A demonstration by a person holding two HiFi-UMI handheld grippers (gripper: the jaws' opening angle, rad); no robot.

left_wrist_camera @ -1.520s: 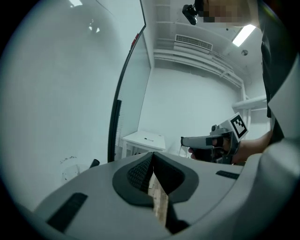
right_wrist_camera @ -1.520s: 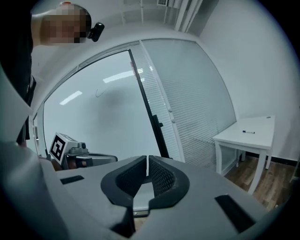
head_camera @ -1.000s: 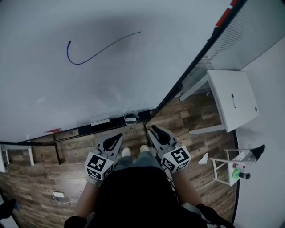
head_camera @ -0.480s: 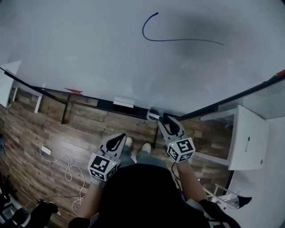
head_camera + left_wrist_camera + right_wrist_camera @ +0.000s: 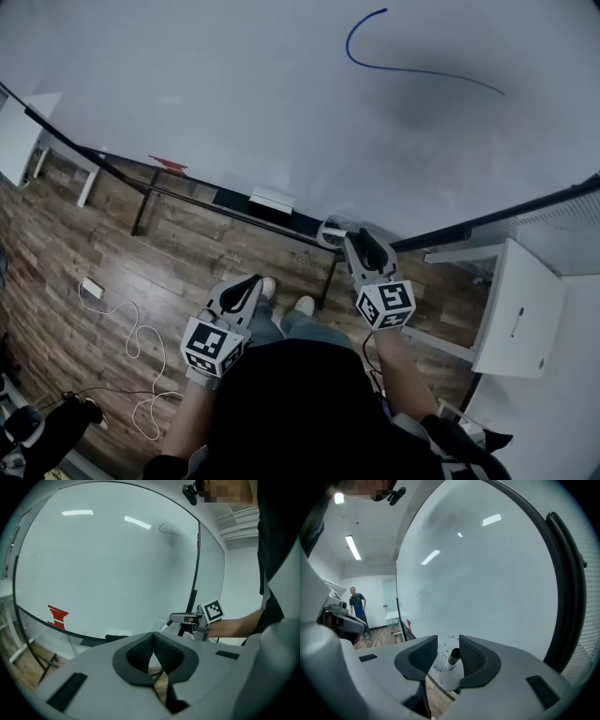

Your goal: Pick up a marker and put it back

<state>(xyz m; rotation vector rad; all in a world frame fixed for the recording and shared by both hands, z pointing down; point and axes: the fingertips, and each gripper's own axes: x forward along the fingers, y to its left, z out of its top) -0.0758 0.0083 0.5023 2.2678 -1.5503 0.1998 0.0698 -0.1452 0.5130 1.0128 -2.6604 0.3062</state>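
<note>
The biggest thing here is the wide white whiteboard (image 5: 234, 94) with one thin blue curved line (image 5: 412, 70) drawn on it. Under it is the brown wooden plank floor (image 5: 141, 272). A white square table (image 5: 525, 300) stands off to the right. A long black tray (image 5: 187, 194) runs along the bottom edge of the board, and a small white block eraser (image 5: 272, 199) lies on it.

The left gripper (image 5: 253, 281) hangs over the floor, well apart from the tray. Its jaws are pressed together at the tips, with nothing in them. The right gripper (image 5: 352, 239) reaches to the right end of the tray. Its jaws have just been opening wide, then came in a tiny bit. They stand apart now.

Just in front of them is a small white round cup (image 5: 330, 232). In the cup stands the thin marker with a dark top and a pale body (image 5: 453, 656), leaning a little. The marker shows in the gap between the right jaws, but the pads do not press on it.

The marker is probably light, hard and stiff. Its smooth plastic skin may be a bit slippery. Only the top part sticks out of the cup, so that is the best place to take hold. A soft, steady squeeze should be enough. The cup looks light too and could tip if bumped.
</note>
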